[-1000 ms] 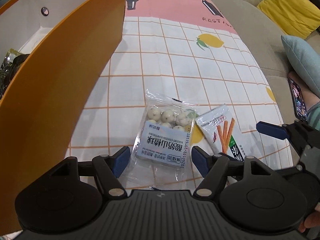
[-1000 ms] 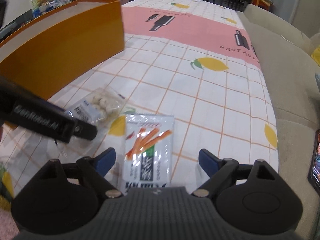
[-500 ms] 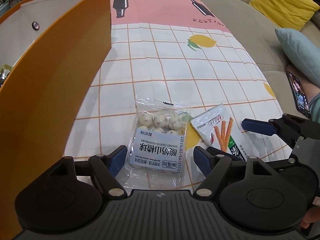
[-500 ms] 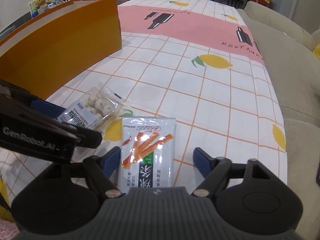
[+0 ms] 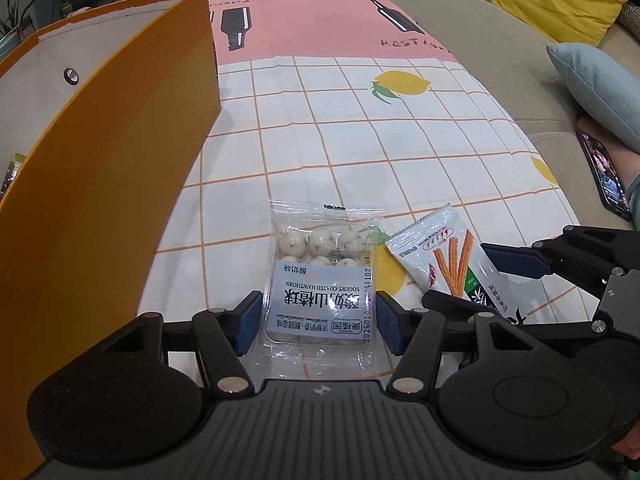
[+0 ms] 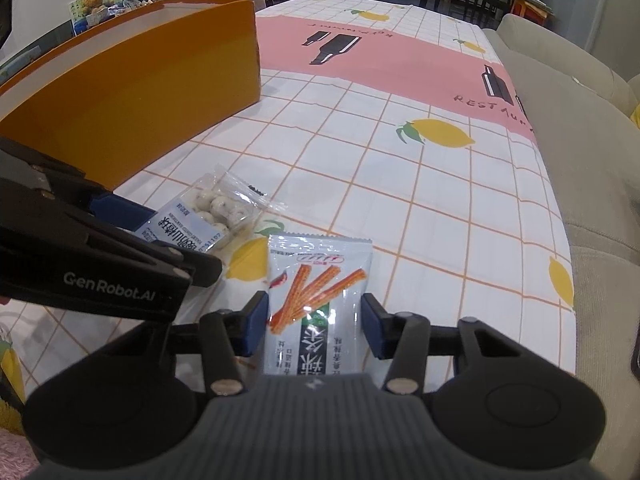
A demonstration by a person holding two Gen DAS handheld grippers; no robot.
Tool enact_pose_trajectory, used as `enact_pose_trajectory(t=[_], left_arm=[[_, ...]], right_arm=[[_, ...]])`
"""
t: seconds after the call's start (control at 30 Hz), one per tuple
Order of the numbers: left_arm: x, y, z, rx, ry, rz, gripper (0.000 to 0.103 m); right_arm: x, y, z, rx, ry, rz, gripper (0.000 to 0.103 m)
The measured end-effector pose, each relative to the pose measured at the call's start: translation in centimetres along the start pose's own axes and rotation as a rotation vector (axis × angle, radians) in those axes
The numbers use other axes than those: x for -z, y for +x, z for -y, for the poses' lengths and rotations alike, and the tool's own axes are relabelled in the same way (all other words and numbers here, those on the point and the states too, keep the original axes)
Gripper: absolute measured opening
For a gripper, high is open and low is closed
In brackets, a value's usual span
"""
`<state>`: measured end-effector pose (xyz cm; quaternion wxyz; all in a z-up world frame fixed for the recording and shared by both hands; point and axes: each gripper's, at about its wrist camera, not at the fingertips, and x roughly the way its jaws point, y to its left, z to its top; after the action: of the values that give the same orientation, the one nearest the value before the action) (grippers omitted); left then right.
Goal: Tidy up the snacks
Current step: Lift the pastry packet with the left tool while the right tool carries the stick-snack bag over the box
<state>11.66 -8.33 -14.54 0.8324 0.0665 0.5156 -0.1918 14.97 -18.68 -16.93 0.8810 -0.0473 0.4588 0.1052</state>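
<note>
Snacks lie side by side on the checked tablecloth (image 5: 340, 152), near the orange box (image 5: 100, 208). The clear pack of yogurt-coated hawthorn balls (image 5: 320, 276) sits between the blue pads of the left gripper (image 5: 318, 322). Its jaws are closing, and the pads stand just beside the edges of the pack; whether they already press on it I cannot tell, because the transparent film blurs the border. The lowest part of the pack is hidden behind the black gripper body.

The white packet of orange sticks (image 6: 316, 304) lies between the pads of the right gripper (image 6: 316, 326), whose jaws are closing too. The left pad seems to touch the packet's edge, while a thin gap shows at the right pad. The lower part of this packet is cut off by the gripper body, so its printed text is only partly readable.

Inside the box, only a small piece of some wrapper (image 5: 12, 168) shows at the left edge of the left wrist view; what it is cannot be made out. A phone (image 5: 604, 176) lies on the beige sofa (image 5: 500, 60), partly covered at the frame edge.
</note>
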Motion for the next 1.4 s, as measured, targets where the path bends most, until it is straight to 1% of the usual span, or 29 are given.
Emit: enact_pose_trajectory(t=[0.17, 0.37, 0.47, 0.6, 0.7, 0.87, 1.0, 1.13, 1.3, 1.4], left_arm=[[0.0, -0.4, -0.3, 0.014, -0.025, 0.009, 0.067], [-0.6, -2.8, -0.1, 0.038, -0.049, 0.064, 0.067], [-1.1, -4.2, 0.1, 0.040, -0.058, 0.085, 0.067], [-1.6, -6.5, 0.3, 0.042, -0.062, 0.130, 0.067], [-2.0, -8.3, 0.0, 0.049, -0.075, 0.164, 0.067], [-2.8, -11.6, -0.9, 0.038, -0.095, 0.232, 0.067], [-3.4, -13.8, -2.3, 0.025, -0.106, 0.259, 0.067], [-4.0, -15.7, -4.7, -0.005, -0.118, 0.278, 0.067], [-5.1, -17.7, -8.5, -0.051, -0.143, 0.293, 0.067], [-5.8, -18.4, -10.6, -0.093, -0.153, 0.291, 0.067]], right_arm=[[-0.1, -0.1, -0.1, 0.005, -0.009, 0.001, 0.046], [-0.3, -0.9, 0.1, 0.028, 0.009, 0.004, 0.045], [-0.6, -2.0, 0.4, 0.033, 0.028, 0.028, 0.045], [-1.4, -3.4, 0.0, 0.028, 0.036, 0.066, 0.045], [-2.1, -4.8, -0.7, 0.014, 0.023, 0.103, 0.045], [-3.3, -7.1, -1.8, -0.010, 0.008, 0.156, 0.045], [-4.6, -8.5, -2.7, -0.034, 0.013, 0.183, 0.045], [-6.5, -9.6, -4.1, -0.056, -0.028, 0.228, 0.045], [-9.8, -10.7, -6.3, -0.095, -0.092, 0.293, 0.045], [-12.1, -11.0, -7.8, -0.120, -0.128, 0.332, 0.045]])
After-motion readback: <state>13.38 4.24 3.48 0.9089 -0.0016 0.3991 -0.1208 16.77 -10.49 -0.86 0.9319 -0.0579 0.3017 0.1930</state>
